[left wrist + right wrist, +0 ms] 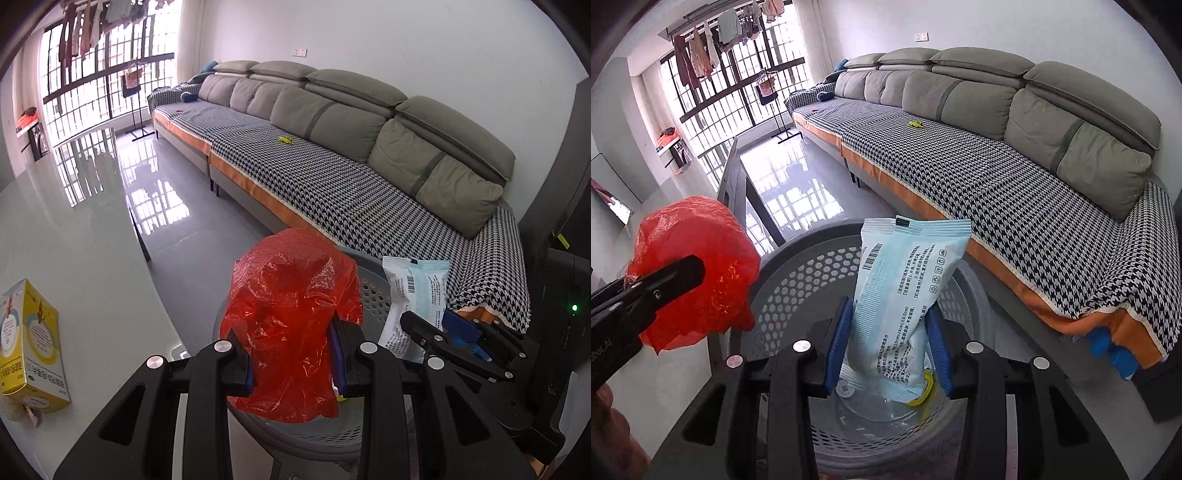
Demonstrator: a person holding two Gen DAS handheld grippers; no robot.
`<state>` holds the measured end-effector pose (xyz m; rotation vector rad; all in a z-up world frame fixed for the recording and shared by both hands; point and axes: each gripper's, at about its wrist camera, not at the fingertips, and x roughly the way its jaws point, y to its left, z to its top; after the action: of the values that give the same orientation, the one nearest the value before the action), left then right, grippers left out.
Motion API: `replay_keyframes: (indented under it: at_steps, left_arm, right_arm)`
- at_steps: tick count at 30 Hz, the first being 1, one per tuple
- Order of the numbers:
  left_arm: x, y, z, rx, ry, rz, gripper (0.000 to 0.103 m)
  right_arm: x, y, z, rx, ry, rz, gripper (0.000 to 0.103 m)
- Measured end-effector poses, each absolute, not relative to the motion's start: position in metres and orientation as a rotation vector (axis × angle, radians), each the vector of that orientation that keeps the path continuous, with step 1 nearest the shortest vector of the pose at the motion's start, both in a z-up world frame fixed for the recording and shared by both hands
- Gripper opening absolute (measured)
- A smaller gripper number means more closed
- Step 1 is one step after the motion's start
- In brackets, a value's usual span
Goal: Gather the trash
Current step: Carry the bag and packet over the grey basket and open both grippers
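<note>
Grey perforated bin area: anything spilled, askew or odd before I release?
Nothing spilled. The crumpled red plastic bag in the left gripper and the pale blue wrapper in the right gripper hang over the grey perforated bin. A yellow carton remains on the table.

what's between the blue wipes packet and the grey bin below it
Nothing visible: the right claw holds the pale blue plastic packet directly over the open grey perforated bin, whose mouth is uncovered.
</note>
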<state>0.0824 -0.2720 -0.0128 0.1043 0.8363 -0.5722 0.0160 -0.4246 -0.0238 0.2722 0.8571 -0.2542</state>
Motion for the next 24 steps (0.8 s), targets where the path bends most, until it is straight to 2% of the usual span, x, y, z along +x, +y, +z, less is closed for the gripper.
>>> replay_keyframes:
  at_steps: [16, 17, 18, 19, 23, 24]
  left_arm:
    - [0.089, -0.297, -0.038, 0.142, 0.905, -0.600, 0.030]
    - [0.089, -0.298, -0.038, 0.144, 0.905, -0.598, 0.034]
    - [0.090, -0.294, -0.037, 0.145, 0.903, -0.595, 0.037]
    - [0.090, -0.293, -0.037, 0.144, 0.901, -0.591, 0.043]
    - [0.089, -0.289, -0.035, 0.130, 0.895, -0.580, 0.060]
    - [0.089, -0.288, -0.034, 0.127, 0.893, -0.577, 0.062]
  right_arm:
    - [0.012, -0.440, -0.048, 0.267, 0.889, -0.266, 0.040]
    - [0.011, -0.439, -0.048, 0.266, 0.889, -0.270, 0.045]
    - [0.011, -0.438, -0.046, 0.264, 0.887, -0.276, 0.054]
    - [0.010, -0.437, -0.045, 0.260, 0.879, -0.283, 0.057]
    - [0.007, -0.438, -0.039, 0.260, 0.861, -0.288, 0.058]
    - [0.007, -0.438, -0.038, 0.261, 0.861, -0.289, 0.058]
